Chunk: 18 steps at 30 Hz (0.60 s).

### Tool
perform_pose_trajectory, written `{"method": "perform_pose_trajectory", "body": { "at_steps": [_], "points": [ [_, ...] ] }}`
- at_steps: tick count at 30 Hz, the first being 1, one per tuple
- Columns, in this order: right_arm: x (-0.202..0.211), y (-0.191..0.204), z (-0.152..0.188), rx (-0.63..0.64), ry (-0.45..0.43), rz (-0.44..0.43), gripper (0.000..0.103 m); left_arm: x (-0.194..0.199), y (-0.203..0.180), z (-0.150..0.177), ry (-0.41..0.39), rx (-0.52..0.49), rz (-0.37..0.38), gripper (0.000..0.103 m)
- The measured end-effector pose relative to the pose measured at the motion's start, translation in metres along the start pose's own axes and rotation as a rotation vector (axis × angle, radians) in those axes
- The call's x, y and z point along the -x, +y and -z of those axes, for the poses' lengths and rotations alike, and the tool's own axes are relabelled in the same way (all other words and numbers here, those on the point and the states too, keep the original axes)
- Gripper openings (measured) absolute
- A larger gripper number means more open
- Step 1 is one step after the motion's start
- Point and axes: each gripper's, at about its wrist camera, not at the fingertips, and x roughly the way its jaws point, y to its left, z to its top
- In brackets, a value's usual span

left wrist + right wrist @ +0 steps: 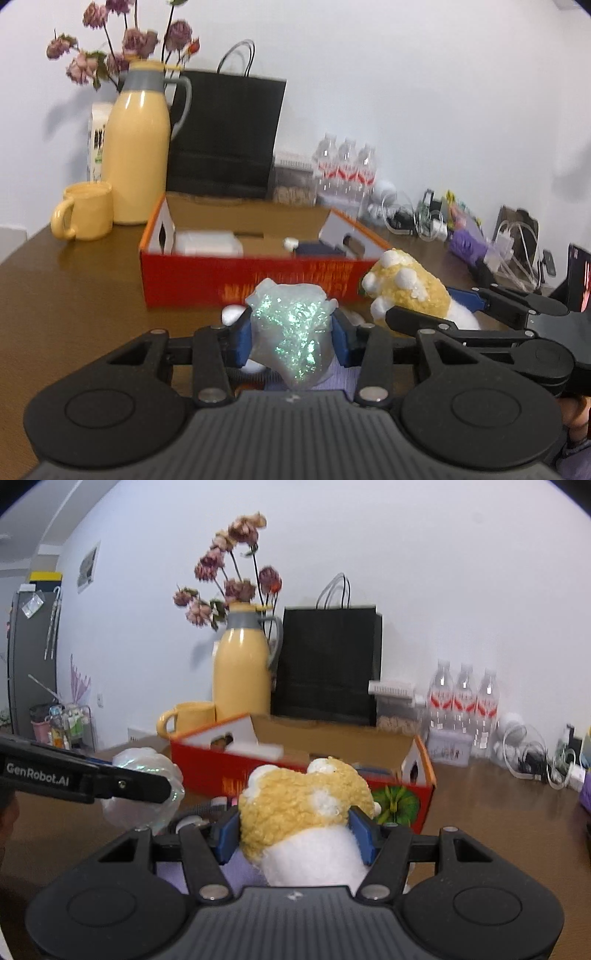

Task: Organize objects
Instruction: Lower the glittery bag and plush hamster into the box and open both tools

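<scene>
My left gripper (291,336) is shut on a translucent glittery squishy toy (291,325), held just above the brown table in front of the red cardboard box (207,275). The same toy (146,775) appears at the left of the right wrist view, partly behind the left gripper's black finger. My right gripper (295,834) is shut on a yellow and white plush toy (306,812), also in front of the box (207,771). In the left wrist view the plush (402,284) hangs at the right, by the box's near corner. The box stands open, with white and dark items inside.
Behind the box stand a yellow mug (83,210), a yellow thermos jug (138,147) with dried flowers, a black paper bag (225,136) and water bottles (345,166). Cables and chargers (424,218) clutter the back right. Small items lie on the table under the grippers.
</scene>
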Motion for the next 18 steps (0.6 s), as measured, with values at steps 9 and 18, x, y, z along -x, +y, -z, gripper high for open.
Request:
{"method": "perform_pose_trajectory", "body": {
  "at_steps": [9,18],
  "points": [
    [-0.039,-0.002,-0.058,0.065,-0.093,0.018,0.06,-0.037,0.01,-0.061,-0.065,0.018,-0.069,0.043],
    [-0.129,-0.016,-0.092,0.106,-0.062,0.012,0.06,-0.109,0.042,-0.103,-0.039,0.08,-0.164,0.043]
  ]
}}
